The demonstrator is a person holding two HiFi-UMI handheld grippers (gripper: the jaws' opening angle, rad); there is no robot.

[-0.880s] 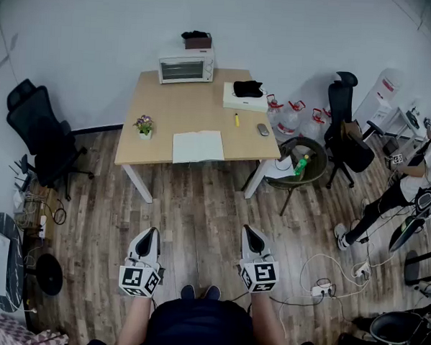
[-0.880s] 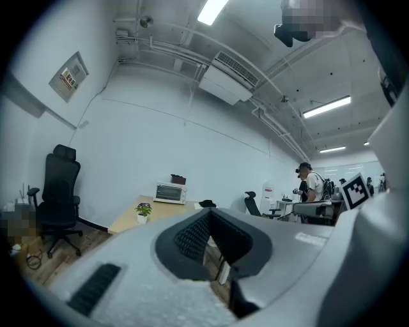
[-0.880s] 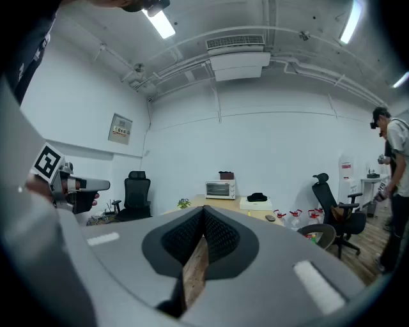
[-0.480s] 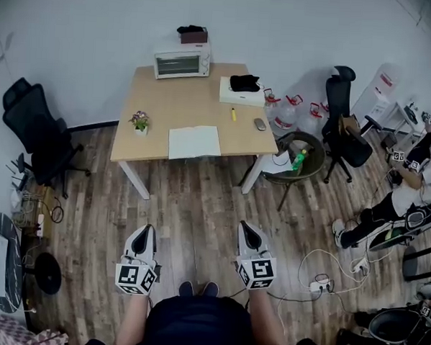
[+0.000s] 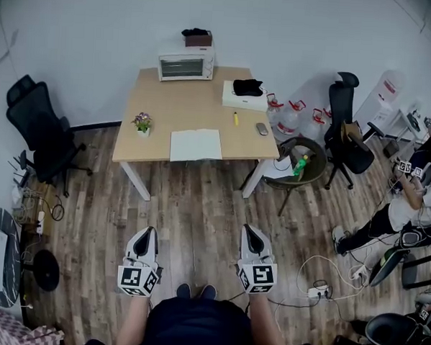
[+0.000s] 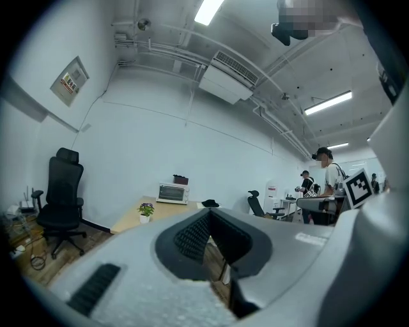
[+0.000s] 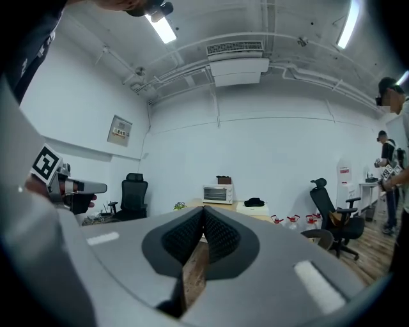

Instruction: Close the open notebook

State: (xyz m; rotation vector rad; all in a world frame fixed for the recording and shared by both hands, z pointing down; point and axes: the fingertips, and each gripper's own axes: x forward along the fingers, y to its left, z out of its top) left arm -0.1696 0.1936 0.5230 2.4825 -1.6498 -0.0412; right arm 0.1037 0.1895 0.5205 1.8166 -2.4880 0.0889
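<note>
While well apart from the notebook, left gripper and right gripper empty, jaws together.

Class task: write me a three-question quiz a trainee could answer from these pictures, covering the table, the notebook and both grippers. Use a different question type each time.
1. True or false: the notebook lies open near the front edge of the table.
2. Multiple choice: what stands at the table's far edge, by the wall? A) a toaster oven B) a kettle C) a desk lamp
3. Fill the gap: the left gripper and the right gripper are held over the floor, well short of the table, each with its jaws ____ and nothing between them.

Key: 1 true; 2 A; 3 shut
</note>
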